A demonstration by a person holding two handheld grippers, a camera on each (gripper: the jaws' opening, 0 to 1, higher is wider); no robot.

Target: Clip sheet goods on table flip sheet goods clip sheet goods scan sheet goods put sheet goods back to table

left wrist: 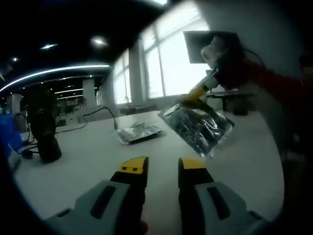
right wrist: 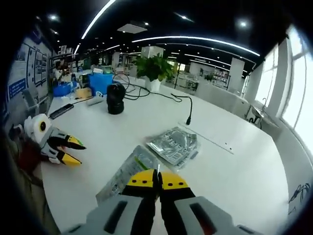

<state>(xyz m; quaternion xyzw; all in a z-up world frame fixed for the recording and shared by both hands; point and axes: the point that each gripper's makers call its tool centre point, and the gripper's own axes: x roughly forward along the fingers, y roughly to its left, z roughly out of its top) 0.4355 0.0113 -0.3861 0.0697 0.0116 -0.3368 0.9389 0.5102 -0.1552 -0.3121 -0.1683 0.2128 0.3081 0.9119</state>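
My right gripper (right wrist: 156, 179) is shut on the edge of a silvery sheet pack (right wrist: 126, 174) and holds it just above the white table (right wrist: 244, 166). In the left gripper view the same pack (left wrist: 199, 125) hangs tilted from the right gripper (left wrist: 191, 99), which comes in from the upper right. A second silvery pack (right wrist: 173, 144) lies flat on the table farther out, and is seen again at mid-table (left wrist: 139, 131). My left gripper (left wrist: 163, 166) stands open over bare table with nothing between its jaws. It shows at the left of the right gripper view (right wrist: 77, 153).
A black squat device (right wrist: 116, 98) with cables stands farther back on the table, seen again on the left (left wrist: 46, 134). A thin cable with a plug end (right wrist: 188, 117) runs across the table. A potted plant (right wrist: 154, 66) and blue boxes (right wrist: 100, 81) sit at the far edge.
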